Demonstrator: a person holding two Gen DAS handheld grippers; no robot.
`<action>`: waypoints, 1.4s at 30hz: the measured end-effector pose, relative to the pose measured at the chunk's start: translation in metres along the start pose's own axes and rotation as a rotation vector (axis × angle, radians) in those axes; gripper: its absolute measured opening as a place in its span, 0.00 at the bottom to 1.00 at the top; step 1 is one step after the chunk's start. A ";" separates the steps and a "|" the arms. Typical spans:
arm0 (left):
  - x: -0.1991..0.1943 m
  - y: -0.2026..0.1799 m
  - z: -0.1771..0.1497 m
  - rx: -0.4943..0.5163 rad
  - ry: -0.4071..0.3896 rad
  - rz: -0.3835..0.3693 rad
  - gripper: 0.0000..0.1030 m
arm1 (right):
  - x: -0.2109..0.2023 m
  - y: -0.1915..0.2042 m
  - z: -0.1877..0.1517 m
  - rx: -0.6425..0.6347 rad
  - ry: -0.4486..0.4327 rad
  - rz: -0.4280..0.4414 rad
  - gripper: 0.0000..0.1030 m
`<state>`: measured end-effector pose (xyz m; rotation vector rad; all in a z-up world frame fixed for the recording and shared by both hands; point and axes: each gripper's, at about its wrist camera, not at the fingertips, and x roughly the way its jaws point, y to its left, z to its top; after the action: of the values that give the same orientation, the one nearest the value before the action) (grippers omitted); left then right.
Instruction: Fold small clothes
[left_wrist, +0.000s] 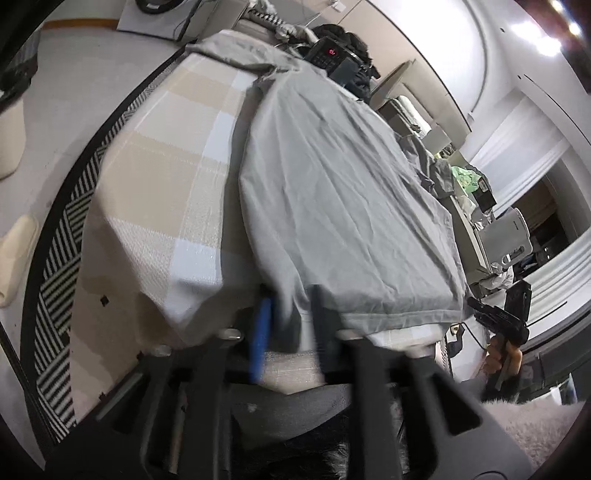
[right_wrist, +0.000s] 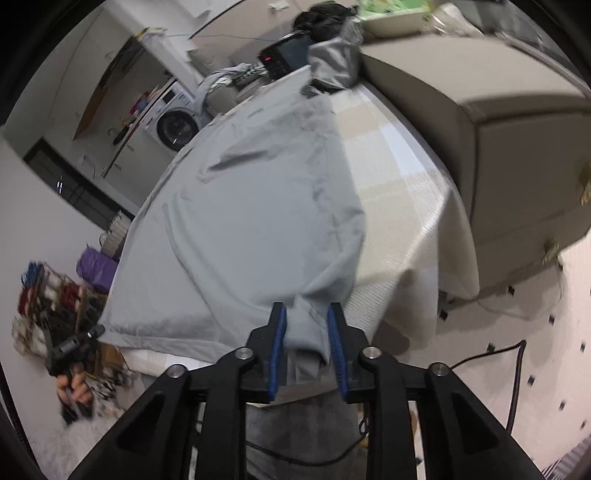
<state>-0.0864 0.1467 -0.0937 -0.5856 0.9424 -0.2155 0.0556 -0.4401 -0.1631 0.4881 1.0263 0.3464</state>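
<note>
A grey garment (left_wrist: 332, 184) (right_wrist: 240, 221) lies spread flat on a table covered with a beige-and-white checked cloth (left_wrist: 166, 184) (right_wrist: 406, 221). My left gripper (left_wrist: 293, 321) straddles the garment's near left corner at the table edge. Its blue-padded fingers stand apart with the hem loose between them, blurred. My right gripper (right_wrist: 306, 332) stands open around the near right corner, a bunched fold between the blue pads (right_wrist: 334, 339). Each view shows the other gripper in a hand: the right one (left_wrist: 495, 314) and the left one (right_wrist: 74, 343), both at the garment's near corners.
A black device with a red display (left_wrist: 328, 55) (right_wrist: 280, 55) and dark and grey clothes (right_wrist: 332, 62) sit at the table's far end. A beige sofa (right_wrist: 498, 122) stands to the right, a striped rug (left_wrist: 66, 258) to the left. A cable (right_wrist: 498, 354) lies on the floor.
</note>
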 end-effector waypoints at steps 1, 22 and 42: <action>0.000 0.000 0.000 -0.012 -0.001 -0.021 0.33 | -0.001 -0.003 0.000 0.022 -0.003 0.015 0.45; -0.007 0.009 0.004 0.046 0.014 0.096 0.01 | -0.006 0.006 -0.016 -0.107 0.048 -0.140 0.04; 0.016 -0.072 0.103 0.209 -0.330 0.351 0.99 | -0.009 0.041 0.160 -0.024 -0.410 -0.184 0.65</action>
<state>0.0118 0.1194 -0.0190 -0.2453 0.6770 0.0957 0.1895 -0.4460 -0.0660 0.4175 0.6608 0.0874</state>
